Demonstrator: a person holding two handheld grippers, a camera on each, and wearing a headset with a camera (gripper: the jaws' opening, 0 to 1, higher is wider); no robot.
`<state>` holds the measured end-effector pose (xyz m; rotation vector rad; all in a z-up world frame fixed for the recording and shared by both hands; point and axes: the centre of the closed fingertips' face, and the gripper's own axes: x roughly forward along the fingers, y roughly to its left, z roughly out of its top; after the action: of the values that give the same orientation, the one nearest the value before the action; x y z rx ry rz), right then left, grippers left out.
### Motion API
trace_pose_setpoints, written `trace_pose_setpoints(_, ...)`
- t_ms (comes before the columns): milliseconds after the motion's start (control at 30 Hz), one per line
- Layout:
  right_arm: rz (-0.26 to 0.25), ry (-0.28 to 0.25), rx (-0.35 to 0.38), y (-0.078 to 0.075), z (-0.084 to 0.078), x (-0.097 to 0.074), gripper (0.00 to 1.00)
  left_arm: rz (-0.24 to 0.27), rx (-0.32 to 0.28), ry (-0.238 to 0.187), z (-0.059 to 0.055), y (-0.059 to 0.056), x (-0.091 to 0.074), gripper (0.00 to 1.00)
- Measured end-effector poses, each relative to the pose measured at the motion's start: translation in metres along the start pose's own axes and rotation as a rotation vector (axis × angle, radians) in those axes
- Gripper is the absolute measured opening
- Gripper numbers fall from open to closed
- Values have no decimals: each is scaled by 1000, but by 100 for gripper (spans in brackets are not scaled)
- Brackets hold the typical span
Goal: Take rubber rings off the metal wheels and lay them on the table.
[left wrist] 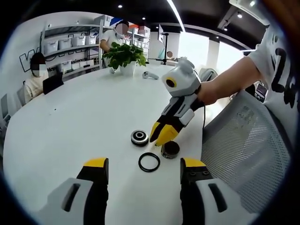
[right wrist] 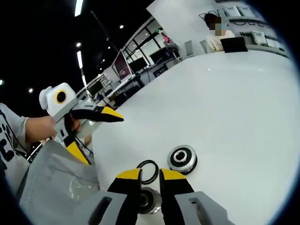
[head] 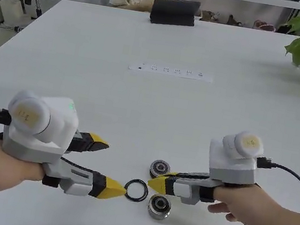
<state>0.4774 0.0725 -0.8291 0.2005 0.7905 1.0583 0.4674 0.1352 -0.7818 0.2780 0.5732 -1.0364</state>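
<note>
Lying flat on the white desk (head: 157, 102), a loose rubber ring (head: 136, 190) sits between the two grippers. The left gripper (head: 108, 166) gapes wide and empty; the right gripper (head: 152, 184) is narrowed almost closed, holding nothing, its tip between the far wheel (head: 159, 168) and the near wheel (head: 158, 205)

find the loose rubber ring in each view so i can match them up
Head view: the rubber ring lies at bottom centre.
Left gripper view: the ring lies just below centre.
Right gripper view: the ring sits low, left of centre.
Shared landmark: the black-rimmed wheel lying close beside it.
</note>
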Motion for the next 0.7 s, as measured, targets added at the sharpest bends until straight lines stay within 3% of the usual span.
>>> trace_pose_setpoints(333, -52, -51, -47, -15, 8, -14, 13, 3, -21, 7, 2, 5, 9, 58)
trace_pose_setpoints(700, -103, -57, -101, -32, 7, -21, 18, -5, -24, 11, 5, 8, 22, 56)
